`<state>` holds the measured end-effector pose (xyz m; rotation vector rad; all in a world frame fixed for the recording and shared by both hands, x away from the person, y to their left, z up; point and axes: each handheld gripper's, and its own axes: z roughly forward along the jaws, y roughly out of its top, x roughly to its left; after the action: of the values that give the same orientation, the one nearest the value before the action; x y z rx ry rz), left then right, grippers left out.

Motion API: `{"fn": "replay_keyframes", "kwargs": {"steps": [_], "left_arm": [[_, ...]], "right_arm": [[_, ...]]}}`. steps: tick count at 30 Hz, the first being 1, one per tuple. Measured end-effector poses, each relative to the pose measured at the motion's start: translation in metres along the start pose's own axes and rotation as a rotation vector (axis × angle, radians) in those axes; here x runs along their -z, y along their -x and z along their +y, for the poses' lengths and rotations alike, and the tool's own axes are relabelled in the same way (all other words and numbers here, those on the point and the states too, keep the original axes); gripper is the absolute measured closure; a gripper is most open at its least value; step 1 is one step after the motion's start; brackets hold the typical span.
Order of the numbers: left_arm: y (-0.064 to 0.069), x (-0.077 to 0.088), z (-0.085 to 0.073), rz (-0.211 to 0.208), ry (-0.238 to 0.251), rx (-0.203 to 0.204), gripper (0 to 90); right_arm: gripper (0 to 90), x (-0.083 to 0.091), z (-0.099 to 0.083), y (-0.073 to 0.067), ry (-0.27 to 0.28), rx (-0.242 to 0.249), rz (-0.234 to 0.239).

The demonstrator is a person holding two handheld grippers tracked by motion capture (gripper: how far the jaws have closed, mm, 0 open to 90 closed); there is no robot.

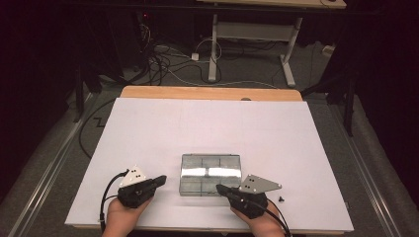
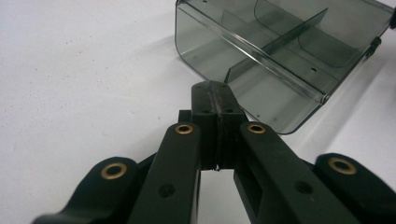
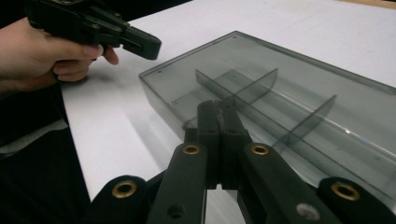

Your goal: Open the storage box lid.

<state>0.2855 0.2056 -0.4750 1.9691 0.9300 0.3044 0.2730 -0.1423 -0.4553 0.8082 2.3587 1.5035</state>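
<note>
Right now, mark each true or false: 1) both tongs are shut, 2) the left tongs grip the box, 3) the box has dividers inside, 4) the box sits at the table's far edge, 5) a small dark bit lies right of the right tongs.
1) True: left tongs and right tongs are closed, holding nothing.
2) False: they sit just short of the clear box, gripping nothing.
3) True: thin dividers split it into compartments.
4) False: it lies near the person's edge, between the tongs.
5) True: small dark bit on the white table.
</note>
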Motion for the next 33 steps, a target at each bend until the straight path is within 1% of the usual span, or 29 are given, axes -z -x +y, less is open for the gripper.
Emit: {"fn": "replay_keyframes", "kwargs": {"steps": [3, 4, 8, 12, 14, 16, 17, 18, 20, 25, 26, 29, 30, 33], "left_arm": [[0.0, 0.0, 0.0, -0.004, 0.002, 0.004, 86.8], [0.0, -0.001, -0.001, -0.005, 0.0, 0.005, 86.7], [0.0, -0.002, 0.0, -0.021, 0.001, 0.007, 86.6], [0.002, -0.002, 0.001, -0.022, 0.005, 0.0, 86.6], [0.003, -0.002, 0.001, -0.025, 0.011, 0.007, 86.7], [0.003, -0.002, 0.001, -0.025, 0.014, 0.009, 86.7], [0.003, -0.002, 0.002, -0.025, 0.014, 0.008, 86.7], [0.003, -0.002, 0.002, -0.024, 0.013, 0.007, 86.7], [0.004, -0.002, 0.001, -0.021, 0.013, 0.008, 86.7], [0.004, -0.002, 0.002, -0.028, 0.026, 0.027, 86.6], [0.004, -0.002, 0.002, -0.03, 0.026, 0.028, 86.6], [0.004, -0.003, 0.002, -0.034, 0.023, 0.03, 86.6], [0.004, -0.003, 0.002, -0.035, 0.023, 0.033, 86.6], [0.004, -0.004, 0.003, -0.033, 0.023, 0.052, 86.9]], "right_arm": [[90.0, -0.004, 0.0, -0.003, -0.007, 0.013, 0.017], [90.0, -0.005, 0.0, -0.004, -0.009, 0.01, 0.023], [90.0, -0.009, -0.001, -0.009, -0.018, 0.021, 0.045], [90.0, -0.012, -0.002, -0.013, -0.026, 0.033, 0.057], [90.0, -0.013, -0.002, -0.015, -0.027, 0.03, 0.063], [90.0, -0.015, -0.003, -0.016, -0.039, 0.031, 0.076], [90.0, -0.018, -0.005, -0.017, -0.058, 0.035, 0.089], [90.0, -0.018, -0.005, -0.017, -0.058, 0.035, 0.089], [90.0, -0.021, -0.006, -0.019, -0.076, 0.035, 0.098], [90.0, -0.028, -0.011, -0.02, -0.122, 0.022, 0.103], [90.0, -0.03, -0.011, -0.019, -0.133, 0.027, 0.101], [90.0, -0.031, -0.013, -0.018, -0.156, 0.013, 0.09], [90.0, -0.031, -0.014, -0.017, -0.163, 0.015, 0.085], [90.0, -0.031, -0.014, -0.014, -0.175, 0.01, 0.075]]}}
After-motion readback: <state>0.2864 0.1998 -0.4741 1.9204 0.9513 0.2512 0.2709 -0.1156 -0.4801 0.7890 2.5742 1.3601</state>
